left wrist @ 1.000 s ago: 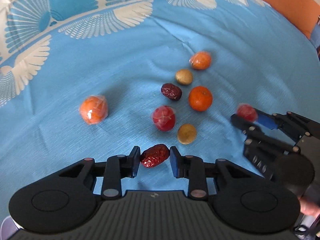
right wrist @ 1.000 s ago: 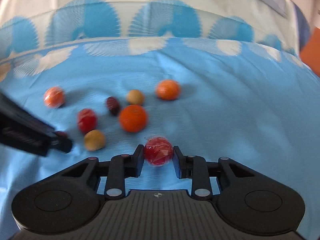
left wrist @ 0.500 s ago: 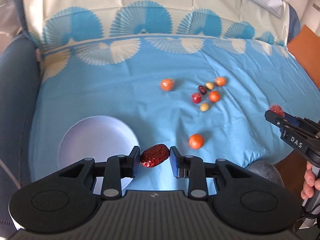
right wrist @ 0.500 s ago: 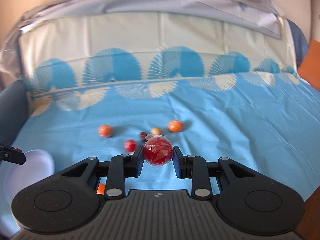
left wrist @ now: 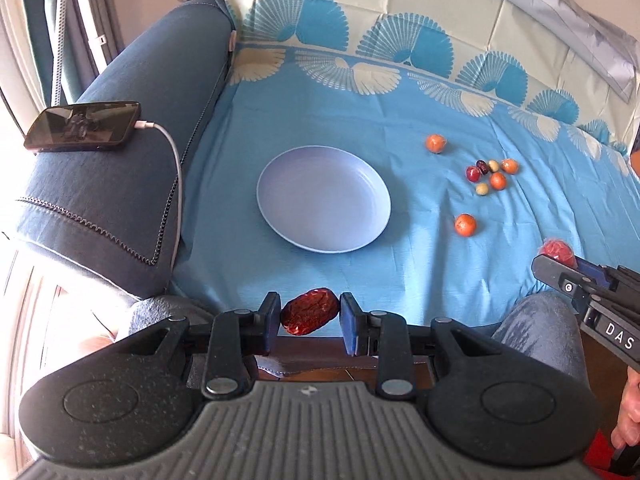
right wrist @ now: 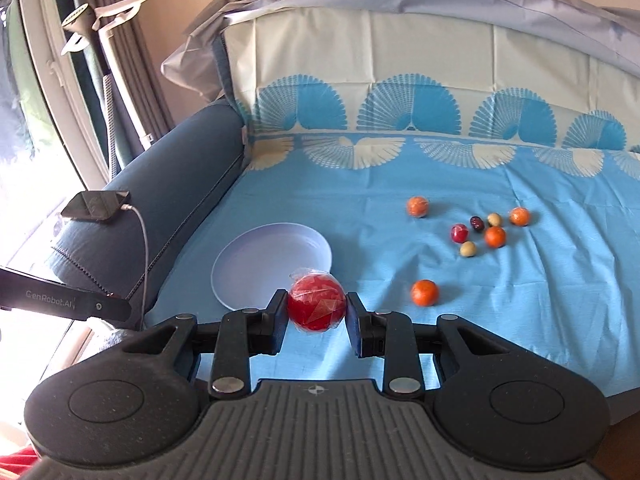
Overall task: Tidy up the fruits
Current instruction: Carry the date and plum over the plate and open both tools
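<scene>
On the blue sheet (left wrist: 320,120) our pale plate (left wrist: 280,176) lies bare, the loose fruits (left wrist: 490,178) grouped at its three o'clock. Our left gripper (left wrist: 308,312) is clamped on a wrinkled red date (left wrist: 307,311); our right gripper (right wrist: 317,309) pinches a wrapped red fruit (right wrist: 317,307).

Wrinkly dark red jujube (left wrist: 308,311) sits lengthwise, pinched between the jaws of the left gripper (left wrist: 309,316), up off the sofa. A round red fruit in clear wrap (right wrist: 317,306) is clamped in the right gripper (right wrist: 317,312). The pale lavender plate (left wrist: 280,208) is empty on the blue cloth. Seven more small fruits (left wrist: 497,180) lie loose to its right, three of them oranges.
</scene>
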A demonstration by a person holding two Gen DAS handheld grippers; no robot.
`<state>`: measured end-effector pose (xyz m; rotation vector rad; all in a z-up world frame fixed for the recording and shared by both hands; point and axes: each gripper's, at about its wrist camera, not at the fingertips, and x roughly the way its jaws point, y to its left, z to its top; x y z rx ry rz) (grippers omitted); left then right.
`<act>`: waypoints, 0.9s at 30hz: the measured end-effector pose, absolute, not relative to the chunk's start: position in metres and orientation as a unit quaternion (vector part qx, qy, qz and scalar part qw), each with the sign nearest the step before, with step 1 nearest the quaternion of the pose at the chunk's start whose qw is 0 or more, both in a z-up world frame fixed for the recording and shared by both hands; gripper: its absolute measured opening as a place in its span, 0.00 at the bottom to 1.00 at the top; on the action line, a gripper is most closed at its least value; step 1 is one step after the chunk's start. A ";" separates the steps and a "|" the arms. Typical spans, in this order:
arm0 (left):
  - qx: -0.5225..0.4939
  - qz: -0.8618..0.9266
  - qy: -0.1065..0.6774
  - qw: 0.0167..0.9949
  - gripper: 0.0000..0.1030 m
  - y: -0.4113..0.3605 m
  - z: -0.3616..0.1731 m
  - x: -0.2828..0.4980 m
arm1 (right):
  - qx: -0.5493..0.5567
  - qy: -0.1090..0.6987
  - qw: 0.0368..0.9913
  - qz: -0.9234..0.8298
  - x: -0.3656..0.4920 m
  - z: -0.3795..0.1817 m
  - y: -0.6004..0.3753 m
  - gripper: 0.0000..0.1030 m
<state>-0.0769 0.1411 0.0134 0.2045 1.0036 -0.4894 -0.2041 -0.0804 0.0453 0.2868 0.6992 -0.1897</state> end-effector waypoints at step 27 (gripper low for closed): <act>0.055 -0.249 0.448 0.857 0.34 0.130 0.024 -0.028 | 0.073 0.342 0.931 -0.101 -0.147 0.057 -0.071 0.31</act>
